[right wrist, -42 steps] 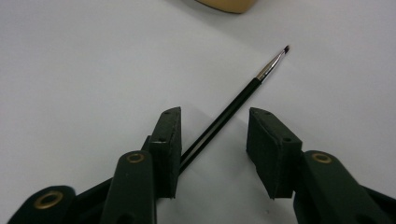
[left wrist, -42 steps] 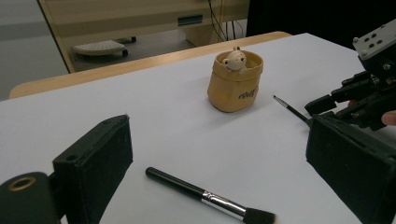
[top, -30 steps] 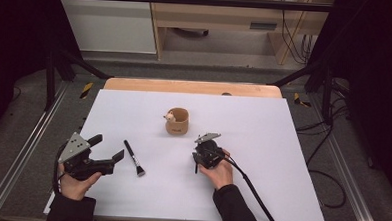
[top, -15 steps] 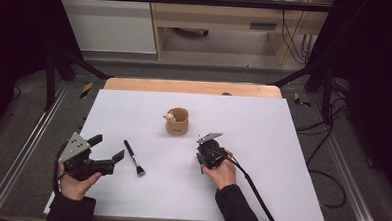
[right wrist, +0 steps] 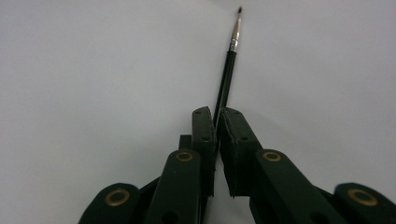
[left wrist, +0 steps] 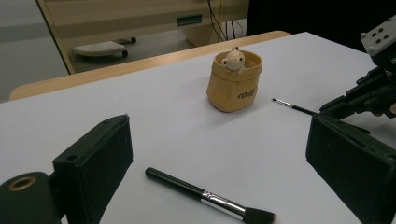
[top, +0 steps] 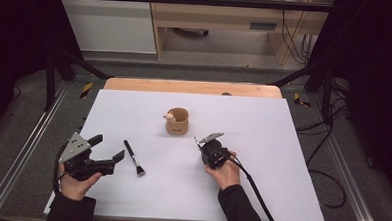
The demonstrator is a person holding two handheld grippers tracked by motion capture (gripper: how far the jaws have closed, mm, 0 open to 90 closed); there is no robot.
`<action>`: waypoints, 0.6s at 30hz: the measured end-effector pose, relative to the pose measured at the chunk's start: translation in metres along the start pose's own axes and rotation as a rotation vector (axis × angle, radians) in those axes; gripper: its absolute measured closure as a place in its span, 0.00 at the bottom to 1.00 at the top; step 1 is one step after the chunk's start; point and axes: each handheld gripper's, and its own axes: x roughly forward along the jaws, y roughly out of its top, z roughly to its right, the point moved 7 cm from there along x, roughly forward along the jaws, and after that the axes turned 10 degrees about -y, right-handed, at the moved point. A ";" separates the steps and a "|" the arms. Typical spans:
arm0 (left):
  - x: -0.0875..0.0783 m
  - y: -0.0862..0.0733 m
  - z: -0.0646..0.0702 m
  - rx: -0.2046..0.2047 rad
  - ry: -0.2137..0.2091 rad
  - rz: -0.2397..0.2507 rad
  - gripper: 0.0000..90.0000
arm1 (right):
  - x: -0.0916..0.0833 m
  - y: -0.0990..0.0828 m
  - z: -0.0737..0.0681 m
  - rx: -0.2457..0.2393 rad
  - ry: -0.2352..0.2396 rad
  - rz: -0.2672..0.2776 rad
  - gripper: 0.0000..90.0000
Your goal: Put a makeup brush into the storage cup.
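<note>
The left gripper (top: pixel 107 159) is sitting at about eight o'clock on the white table (top: pixel 292 159), its jaws spread wide with nothing between them, likely waiting its turn. Just to its right the big brush (top: pixel 134 158) is lying flat, bristles pointing to five o'clock. At the middle the little cup (top: pixel 177 121) is standing up, maybe to take the brushes. At four o'clock the right gripper (right wrist: pixel 217 122) has just been closing, pinching the thin brush (right wrist: pixel 228 73), tip pointing to eleven o'clock, toward the cup.
</note>
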 end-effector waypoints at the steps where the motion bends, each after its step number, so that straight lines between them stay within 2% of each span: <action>1: 0.000 0.000 0.000 0.000 0.000 -0.001 0.07 | 0.000 -0.001 0.001 0.001 0.004 0.002 0.95; 10: 0.000 0.000 0.000 0.005 -0.001 -0.006 0.07 | -0.001 -0.003 0.007 0.002 0.017 -0.001 0.95; 14: 0.000 0.000 0.000 0.004 0.000 -0.005 0.07 | -0.005 0.000 0.008 0.005 0.019 0.020 0.84; 16: 0.000 0.000 -0.001 0.005 0.000 -0.006 0.07 | -0.010 0.004 0.010 0.003 0.038 0.034 0.79; 18: 0.001 0.000 0.000 0.003 0.001 -0.005 0.07 | -0.015 0.009 0.012 -0.015 0.032 0.034 0.74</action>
